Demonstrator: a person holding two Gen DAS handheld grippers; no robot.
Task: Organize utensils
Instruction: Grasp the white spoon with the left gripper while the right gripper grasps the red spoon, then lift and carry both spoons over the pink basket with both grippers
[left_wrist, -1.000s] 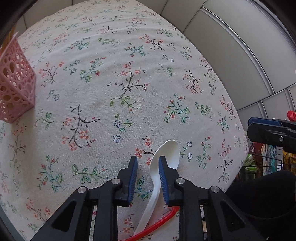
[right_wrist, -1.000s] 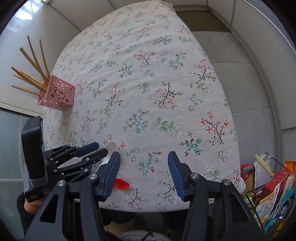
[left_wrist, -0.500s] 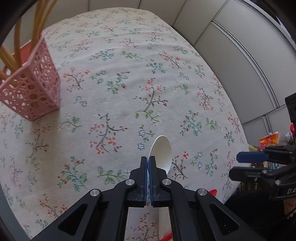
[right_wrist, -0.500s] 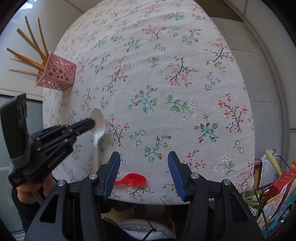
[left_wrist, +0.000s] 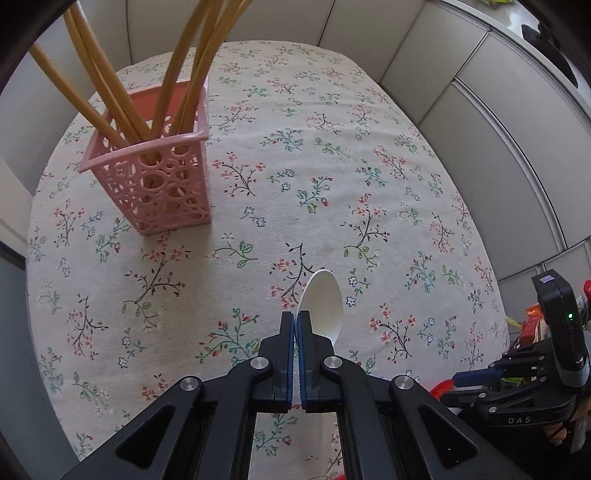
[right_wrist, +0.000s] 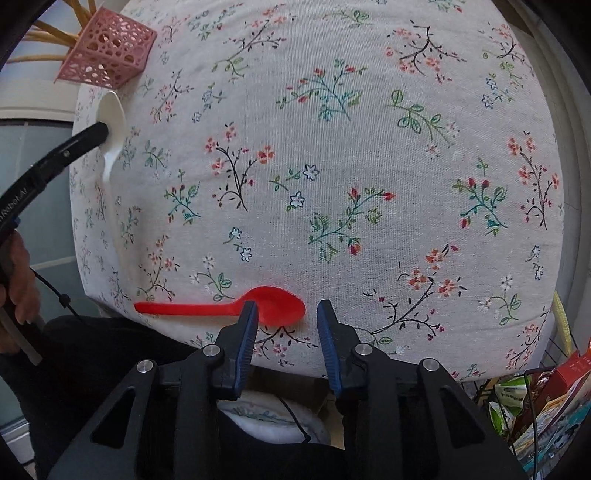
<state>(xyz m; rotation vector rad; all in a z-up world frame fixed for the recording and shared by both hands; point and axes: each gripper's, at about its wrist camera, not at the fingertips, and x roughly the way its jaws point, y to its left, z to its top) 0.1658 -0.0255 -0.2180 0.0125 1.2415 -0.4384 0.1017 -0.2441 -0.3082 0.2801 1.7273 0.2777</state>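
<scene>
In the left wrist view, our left gripper (left_wrist: 296, 320) has its jaws pressed together on the white spoon (left_wrist: 322, 303), whose bowl sticks out just past the fingertips, raised above the floral tablecloth (left_wrist: 332, 177). To the far left stands the pink utensil holder (left_wrist: 155, 177) with wooden chopsticks (left_wrist: 110, 85) fanning out of it. At the near right edge we see our right gripper (left_wrist: 476, 378), low over a sliver of the red spoon (left_wrist: 441, 389).

In the right wrist view, our right gripper (right_wrist: 285, 314) has just been closing; its jaws stand partly apart with the red spoon's (right_wrist: 273, 306) bowl between them, and we cannot tell whether the pads touch it. That spoon lies flat near the table's near edge, its handle pointing left. At the far left, the left gripper (right_wrist: 99, 130) holds the white spoon (right_wrist: 110, 122) by the neck, near the pink utensil holder (right_wrist: 107, 51). A hand (right_wrist: 16, 280) grips the left tool's handle.
</scene>
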